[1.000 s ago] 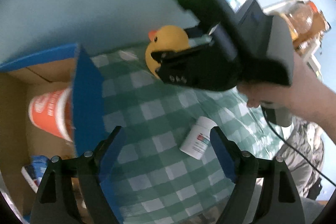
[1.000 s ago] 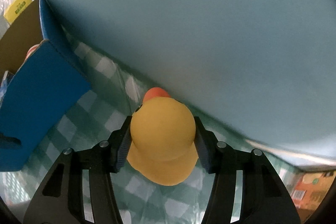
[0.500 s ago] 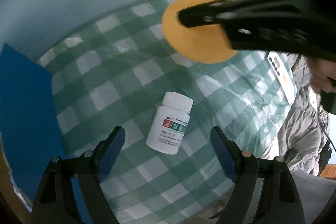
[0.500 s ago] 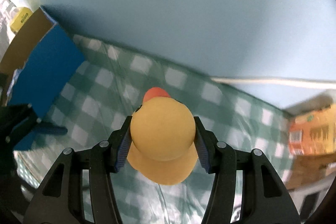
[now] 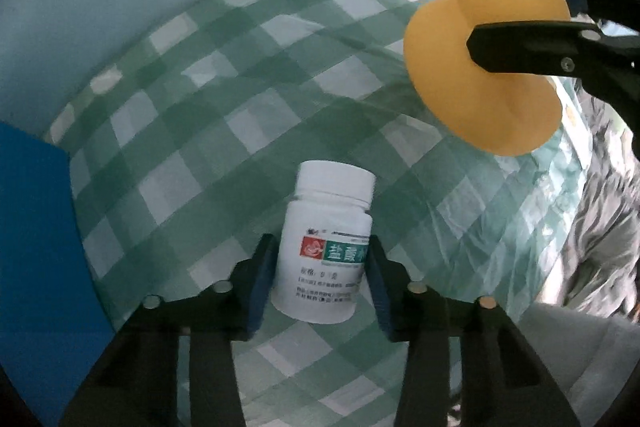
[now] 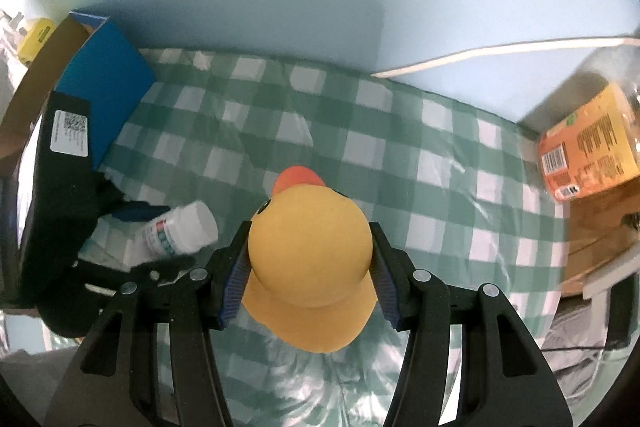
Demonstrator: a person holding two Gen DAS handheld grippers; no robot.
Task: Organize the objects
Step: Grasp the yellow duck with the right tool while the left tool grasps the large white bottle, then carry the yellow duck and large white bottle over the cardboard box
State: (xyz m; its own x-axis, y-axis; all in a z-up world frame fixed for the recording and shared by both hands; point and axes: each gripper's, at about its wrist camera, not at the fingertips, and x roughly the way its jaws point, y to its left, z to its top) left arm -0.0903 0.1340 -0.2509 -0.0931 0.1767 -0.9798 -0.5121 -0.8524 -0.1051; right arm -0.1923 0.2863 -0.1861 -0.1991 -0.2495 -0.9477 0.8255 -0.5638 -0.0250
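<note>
- The left gripper (image 5: 322, 277) is set around a white medicine bottle (image 5: 326, 247); both blue pads are seen against the bottle's labelled sides, so it is clamped on the bottle.
- The bottle is seen lying on a green-and-white checked tablecloth (image 5: 224, 115), its white cap pointing away from the left wrist camera, with a red-and-green label across its body.
- In the right wrist view, the same bottle (image 6: 180, 233) is shown low at the left, between the black fingers of the left gripper (image 6: 154, 239).
- The right gripper (image 6: 308, 283) is clamped on a yellow rubber duck (image 6: 310, 267), the blue pads pressed against the two sides of its head.
- The duck is held above the tablecloth (image 6: 440, 163), its orange beak pointing away from the right wrist camera.
- In the left wrist view, the duck (image 5: 480, 67) is seen at the upper right, above and beyond the bottle and apart from it, gripped by a black finger (image 5: 532, 47).
- A blue cardboard box flap (image 6: 104, 99) is seen at the left edge of the cloth, beside the left gripper's body.
- An orange printed package (image 6: 584, 151) is seen at the far right, past the cloth's edge.
</note>
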